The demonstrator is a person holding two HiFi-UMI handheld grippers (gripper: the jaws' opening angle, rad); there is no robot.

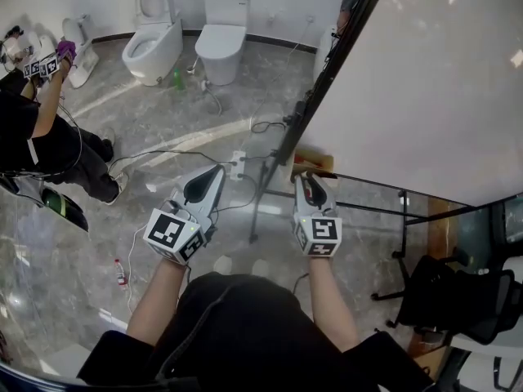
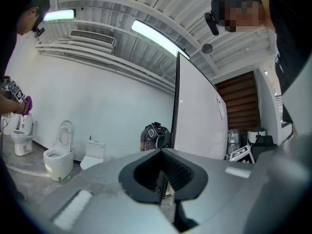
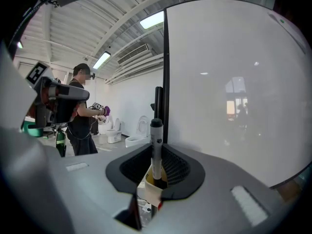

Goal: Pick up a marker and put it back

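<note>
A marker (image 3: 156, 145) with a white barrel and black cap stands upright between the jaws of my right gripper (image 3: 155, 177), which is shut on its lower part. In the head view this right gripper (image 1: 309, 188) sits by the bottom left corner of the big whiteboard (image 1: 425, 80), close to a small brown box (image 1: 315, 162) at the board's foot. My left gripper (image 1: 204, 188) hangs to the left of the board's stand, above the floor. The left gripper view shows that gripper (image 2: 163, 184) with its jaws together and nothing between them.
The whiteboard's black stand (image 1: 270, 178) and floor cables (image 1: 163, 158) lie between the grippers. Two toilets (image 1: 155, 39) stand at the far wall. Another person (image 1: 41, 137) with grippers works at the left. A black office chair (image 1: 458, 292) is at the right.
</note>
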